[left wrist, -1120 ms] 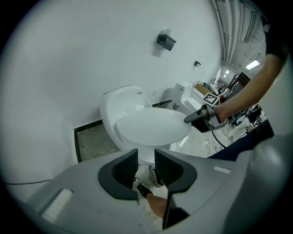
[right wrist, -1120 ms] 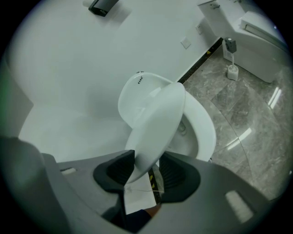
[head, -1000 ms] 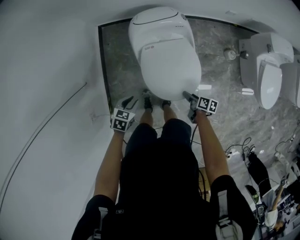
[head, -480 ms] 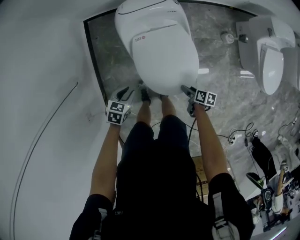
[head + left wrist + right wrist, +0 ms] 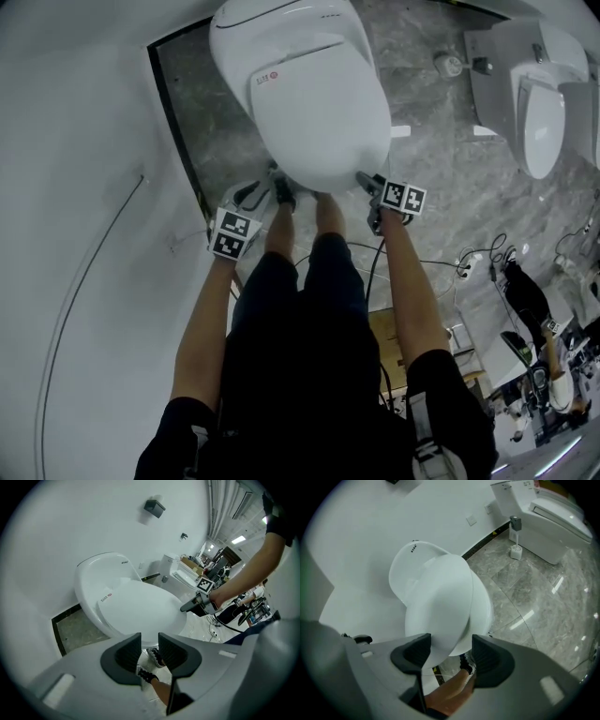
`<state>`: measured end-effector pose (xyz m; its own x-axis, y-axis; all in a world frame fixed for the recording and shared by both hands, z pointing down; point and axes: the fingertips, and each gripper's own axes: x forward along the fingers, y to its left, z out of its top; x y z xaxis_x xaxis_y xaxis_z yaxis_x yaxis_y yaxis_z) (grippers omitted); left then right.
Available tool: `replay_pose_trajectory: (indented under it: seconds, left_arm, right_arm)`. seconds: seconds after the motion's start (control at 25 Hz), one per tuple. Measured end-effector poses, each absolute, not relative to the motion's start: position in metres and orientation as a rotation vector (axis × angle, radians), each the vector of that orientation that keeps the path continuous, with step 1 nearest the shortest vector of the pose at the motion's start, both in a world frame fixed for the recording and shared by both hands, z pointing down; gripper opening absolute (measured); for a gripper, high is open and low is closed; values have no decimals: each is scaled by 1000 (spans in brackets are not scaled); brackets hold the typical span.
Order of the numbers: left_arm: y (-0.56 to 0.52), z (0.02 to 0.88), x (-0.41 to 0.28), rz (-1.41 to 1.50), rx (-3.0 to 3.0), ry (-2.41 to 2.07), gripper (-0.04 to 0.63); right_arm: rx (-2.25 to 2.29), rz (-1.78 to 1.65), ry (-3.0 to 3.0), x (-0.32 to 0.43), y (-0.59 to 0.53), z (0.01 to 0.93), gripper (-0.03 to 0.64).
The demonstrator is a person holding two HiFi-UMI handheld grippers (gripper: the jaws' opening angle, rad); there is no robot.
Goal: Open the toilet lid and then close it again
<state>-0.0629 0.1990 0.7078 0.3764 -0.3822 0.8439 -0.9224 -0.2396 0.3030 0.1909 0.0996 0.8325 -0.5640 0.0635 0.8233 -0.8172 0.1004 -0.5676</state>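
Note:
A white toilet [image 5: 309, 94] stands against the wall with its lid [image 5: 323, 112] down. My left gripper [image 5: 251, 195] hangs at the bowl's front left, beside a black shoe [image 5: 281, 192]. In the left gripper view its jaws [image 5: 149, 651] stand a narrow gap apart with nothing between them, below the lid [image 5: 140, 609]. My right gripper [image 5: 364, 179] is at the front right rim. Its jaws [image 5: 452, 656] have just been opening and stand wide. The lid's front edge [image 5: 440, 634] shows between them, and no pad presses on it.
A white wall [image 5: 75, 187] closes the left side. A second toilet [image 5: 539, 103] and a toilet brush [image 5: 450, 64] stand on the grey marble floor at the right. Cables and gear [image 5: 506, 281] lie at the lower right. The person's legs stand right in front of the bowl.
Both grippers have sunk a little at the toilet's front edge, and the head view has shifted so the toilet sits further up and left. The lid stays down.

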Motion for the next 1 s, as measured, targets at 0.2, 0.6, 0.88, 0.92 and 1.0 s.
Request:
replay_pose_trajectory:
  seconds: [0.2, 0.6, 0.88, 0.92, 1.0]
  left_arm:
    - [194, 723, -58, 812, 1823, -1111, 123]
    - [198, 754, -53, 837, 1836, -1064, 123]
    - [215, 771, -56, 850, 1817, -1053, 123]
    - [217, 772, -56, 852, 1814, -1051, 123]
    - [221, 775, -56, 856, 1810, -1048, 123]
  right_arm:
    - [791, 1556, -1635, 195, 102, 849, 268]
    - [855, 1546, -1604, 204, 107, 883, 268]
    - [897, 1518, -1590, 206, 111, 906, 267]
    - [898, 1516, -1590, 206, 112, 908, 267]
    - [899, 1511, -1589, 207, 112, 913, 267]
